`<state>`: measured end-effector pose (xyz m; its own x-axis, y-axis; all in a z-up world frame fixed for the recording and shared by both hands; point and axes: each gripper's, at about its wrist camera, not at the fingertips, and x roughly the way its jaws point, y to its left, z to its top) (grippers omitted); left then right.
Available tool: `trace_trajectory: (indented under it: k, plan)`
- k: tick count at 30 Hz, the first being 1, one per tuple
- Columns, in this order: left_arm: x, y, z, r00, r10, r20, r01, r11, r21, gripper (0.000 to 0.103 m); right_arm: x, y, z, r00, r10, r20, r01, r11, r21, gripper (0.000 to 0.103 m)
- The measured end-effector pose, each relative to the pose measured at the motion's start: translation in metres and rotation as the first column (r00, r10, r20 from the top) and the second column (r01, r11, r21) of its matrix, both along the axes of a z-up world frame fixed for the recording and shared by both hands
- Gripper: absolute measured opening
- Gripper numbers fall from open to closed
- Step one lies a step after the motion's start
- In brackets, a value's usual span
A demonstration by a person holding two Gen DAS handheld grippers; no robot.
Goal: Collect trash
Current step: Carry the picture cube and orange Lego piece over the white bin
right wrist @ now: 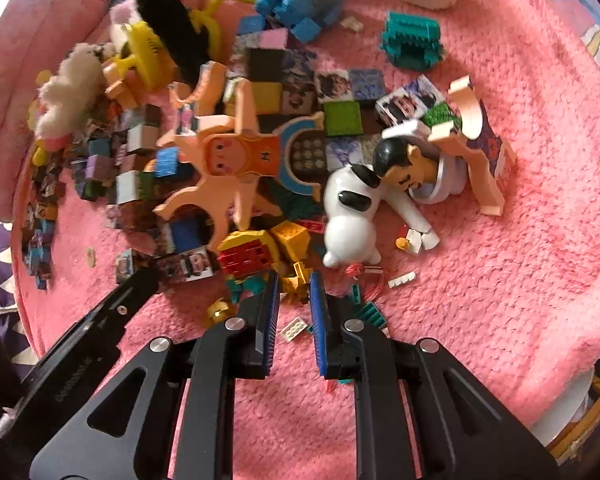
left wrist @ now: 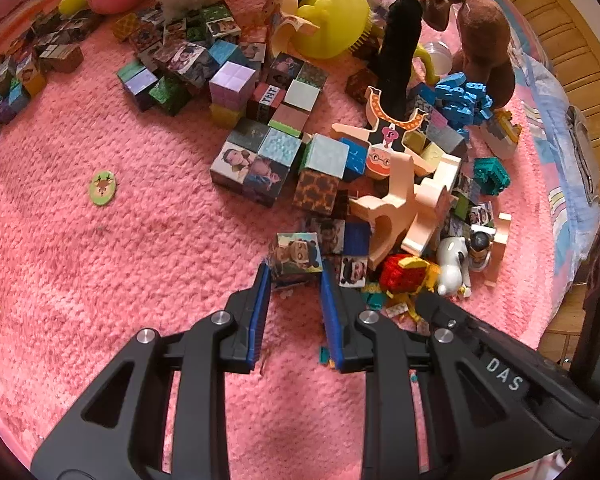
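On a pink fluffy blanket (left wrist: 120, 260) lies a heap of toys. My left gripper (left wrist: 295, 276) has its blue pads against both sides of a picture cube (left wrist: 298, 256) at the near edge of the heap. In the right wrist view my right gripper (right wrist: 295, 282) is closed to a narrow gap on the yellow end of a red and yellow brick toy (right wrist: 296, 280). The same toy (left wrist: 404, 272) shows in the left wrist view, with the right gripper's black body (left wrist: 472, 332) just below it. The left gripper's body (right wrist: 100, 320) appears at the lower left of the right wrist view.
Picture cubes (left wrist: 252, 160), flat wooden dolls (right wrist: 228, 160), a white dog figure (right wrist: 352, 216), blue (right wrist: 300, 0) and teal brick models (right wrist: 412, 40) and plush toys (left wrist: 484, 40) crowd the heap. A round deer token (left wrist: 102, 188) lies alone. Small loose bricks (right wrist: 294, 328) lie by the right fingers.
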<state>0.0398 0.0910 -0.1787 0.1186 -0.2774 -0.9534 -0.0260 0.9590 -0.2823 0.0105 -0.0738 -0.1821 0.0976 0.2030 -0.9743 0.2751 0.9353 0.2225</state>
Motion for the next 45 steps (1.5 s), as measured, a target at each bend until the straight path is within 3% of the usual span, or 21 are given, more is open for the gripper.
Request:
trace_trajectory:
  k: [17,29,36,45]
  plan:
    - [-0.009,0.0,0.081,0.992,-0.023,0.125,0.023,1.0,0.004,0.024,-0.004,0.001,0.086,0.99,0.011,0.139,-0.012,1.0,0.007,0.014]
    - [-0.02,-0.07,0.132,0.962,-0.173,0.213,0.176,0.984,0.004,0.024,-0.035,-0.057,0.14,0.968,-0.109,0.224,0.113,0.994,-0.004,0.014]
    - [-0.046,-0.138,0.147,0.918,-0.314,0.24,0.325,0.946,-0.007,0.024,-0.082,-0.122,0.157,0.939,-0.247,0.241,0.259,0.966,-0.016,0.014]
    - [-0.097,-0.229,0.162,0.831,-0.491,0.261,0.514,0.857,-0.023,0.024,-0.156,-0.198,0.17,0.874,-0.415,0.251,0.436,0.899,-0.033,0.014]
